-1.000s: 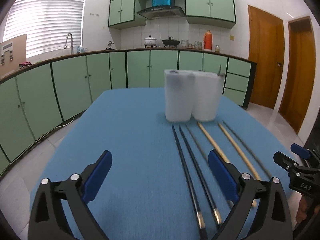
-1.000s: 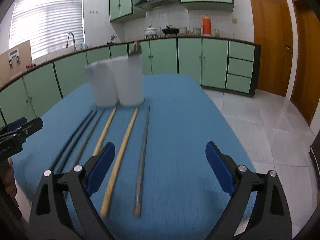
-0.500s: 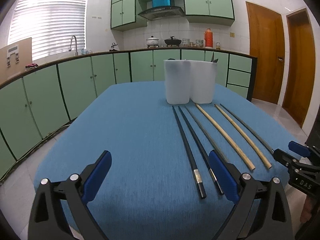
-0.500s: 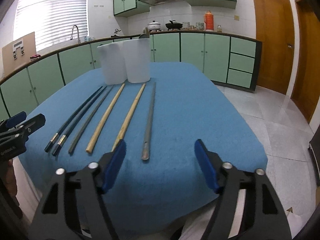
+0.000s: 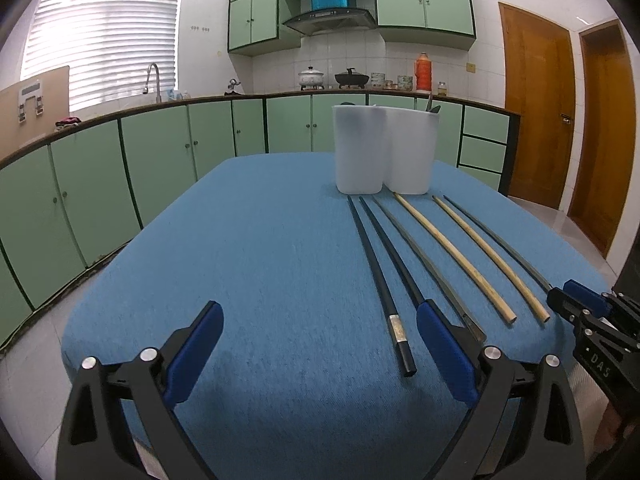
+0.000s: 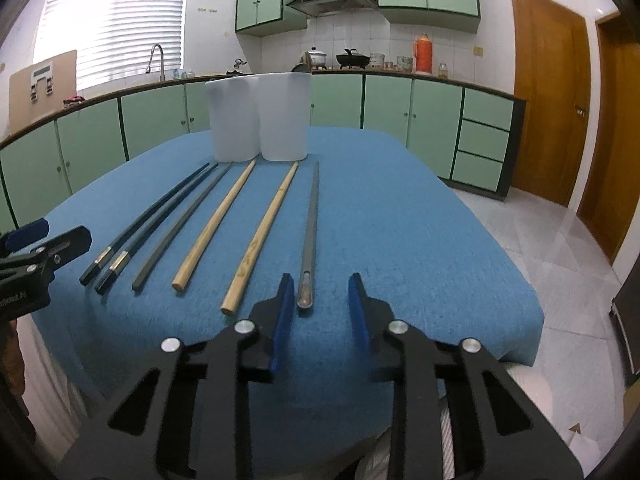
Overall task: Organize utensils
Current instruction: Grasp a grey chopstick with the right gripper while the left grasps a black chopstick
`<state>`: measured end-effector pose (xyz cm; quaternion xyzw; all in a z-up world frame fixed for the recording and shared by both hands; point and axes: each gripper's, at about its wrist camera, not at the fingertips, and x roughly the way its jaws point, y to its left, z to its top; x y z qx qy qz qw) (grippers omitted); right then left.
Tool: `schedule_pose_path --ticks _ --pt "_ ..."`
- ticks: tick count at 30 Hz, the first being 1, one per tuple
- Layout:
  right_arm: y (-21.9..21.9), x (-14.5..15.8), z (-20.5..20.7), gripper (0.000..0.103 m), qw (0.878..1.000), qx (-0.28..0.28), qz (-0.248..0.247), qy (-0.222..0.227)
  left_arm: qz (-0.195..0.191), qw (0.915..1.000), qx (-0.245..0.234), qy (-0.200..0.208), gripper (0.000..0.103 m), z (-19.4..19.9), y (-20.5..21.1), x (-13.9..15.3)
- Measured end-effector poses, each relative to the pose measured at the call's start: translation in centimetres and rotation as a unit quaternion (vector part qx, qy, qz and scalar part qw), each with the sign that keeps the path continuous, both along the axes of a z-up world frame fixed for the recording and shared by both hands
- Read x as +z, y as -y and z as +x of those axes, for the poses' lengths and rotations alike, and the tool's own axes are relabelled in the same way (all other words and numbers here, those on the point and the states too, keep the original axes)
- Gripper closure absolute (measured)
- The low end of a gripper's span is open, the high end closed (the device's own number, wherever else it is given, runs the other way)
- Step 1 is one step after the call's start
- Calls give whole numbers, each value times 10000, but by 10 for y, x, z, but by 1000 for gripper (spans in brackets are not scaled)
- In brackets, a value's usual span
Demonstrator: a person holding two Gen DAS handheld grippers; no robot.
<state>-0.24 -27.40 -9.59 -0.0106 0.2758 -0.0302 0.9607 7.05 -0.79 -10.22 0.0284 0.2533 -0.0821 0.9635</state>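
Right hand-held gripper [image 6: 318,300] narrowing, apparently unclamped, around grey chopstick [image 6: 311,236]; left hand-held gripper [image 5: 318,350] wide apart.

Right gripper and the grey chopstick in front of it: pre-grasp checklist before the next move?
1. Right gripper lined up with the grey metal chopstick farthest right in the row: ok, its near end lies just ahead of the gap.
2. Jaws around the chopstick: not ok, they have just been closing, nothing between them yet.
3. Neighbouring pale wooden chopstick clear of the left pad: cannot tell, its end lies close.
4. Left gripper out of the way: ok, open, holding nothing, off to the left over the blue tablecloth.
5. White plastic twin-cup holder upright: ok.
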Motion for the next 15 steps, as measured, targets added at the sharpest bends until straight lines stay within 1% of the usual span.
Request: schedule_pose_path --ticks 4,6,8,9,10,14,15 --pt "-5 -2 -2 86 10000 7 -68 46 21 10000 -53 21 9 -4 2 -3" --pt "-5 -2 -2 87 10000 5 -62 52 64 9999 -92 7 13 -5 4 -5" --pt "-5 -2 -2 87 10000 6 -58 52 155 9997 -165 -45 22 -5 8 -8" --pt "-5 -2 -2 87 10000 9 -48 52 189 9996 -191 -65 23 -5 10 -9" --pt "-5 -2 -2 87 10000 10 -46 53 211 9995 -206 -81 27 -5 11 -11" --pt "-5 -2 -3 87 10000 12 -20 58 185 9992 -299 -200 39 -5 14 -15" --pt "-5 -2 -3 87 10000 11 -12 59 180 9991 -306 -226 40 -6 14 -17"
